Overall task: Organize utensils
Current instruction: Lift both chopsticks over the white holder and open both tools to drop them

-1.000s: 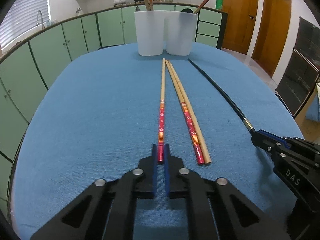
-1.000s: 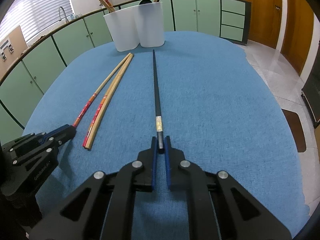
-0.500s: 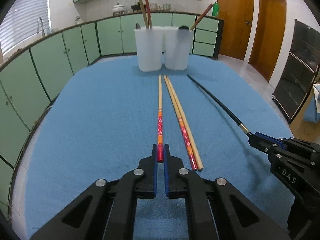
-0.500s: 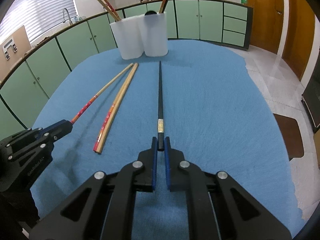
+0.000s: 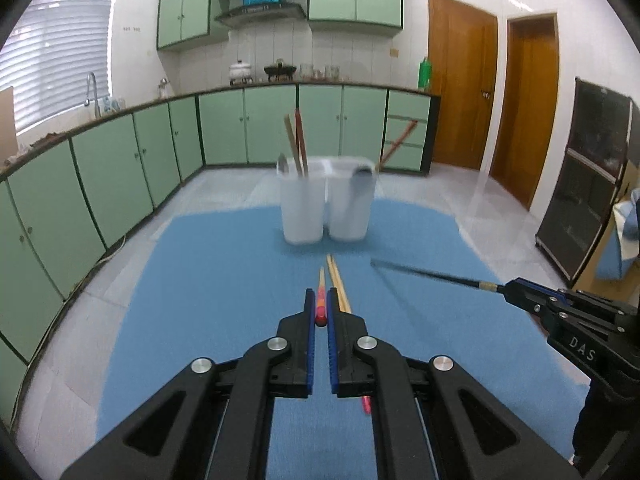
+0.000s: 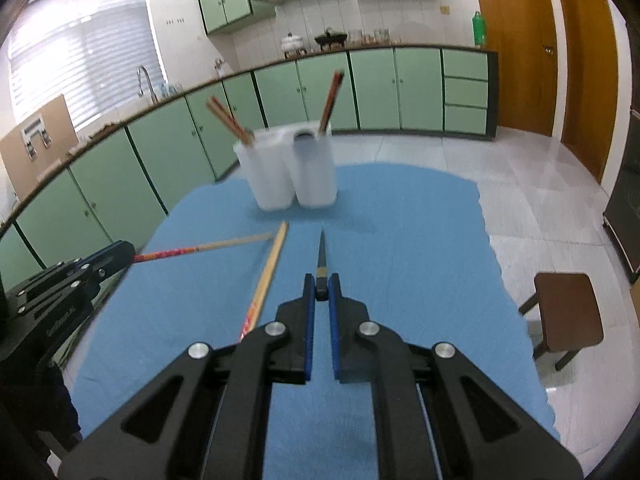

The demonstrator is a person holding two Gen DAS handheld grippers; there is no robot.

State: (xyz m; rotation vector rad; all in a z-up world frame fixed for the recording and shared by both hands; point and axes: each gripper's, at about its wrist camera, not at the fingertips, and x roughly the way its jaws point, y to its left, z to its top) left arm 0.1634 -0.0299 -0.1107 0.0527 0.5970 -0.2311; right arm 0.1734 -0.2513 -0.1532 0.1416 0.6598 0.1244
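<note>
**Chopsticks off the cloth: both grippers now carrying toward the holders**

Chopsticks are up. A sec ago both sticks lay flat on the blue tablecloth (image 5: 224, 264) w/ the grippers pinching their near ends; now each one is raised and the cameras look level across the kitchen instead of down at the table. So the pick-up looks done and the carry has begun.

Left gripper (image 5: 321, 316): jaws closed tight on the red-patterned chopstick (image 5: 321, 294), held by its red near end, wooden tip pointing away toward the holders. From the right wrist view that stick hangs in the air, slanting right across the cloth.

Right gripper (image 6: 321, 292): jaws closed on the black chopstick (image 6: 321, 252), gripped just behind its gold band, tip aimed far toward the cups. From the left view it crosses in from the right, tip clear of the table.

Left behind on the cloth, between the two grippers: a pair of wooden chopsticks (image 6: 270, 268), lying side by side, untouched.

Far end of the table: two white holders (image 5: 326, 208) touching each other. The left one has a couple of sticks standing in it plus what may be a spoon; the right one has a dark utensil and a reddish stick leaning out. Blurry, so can't say more.

My read: next bit is tipping each stick upright and dropping it in. Which cup takes which I can't tell. Long thin sticks held at one end will swing, so tips could knock a rim.
</note>
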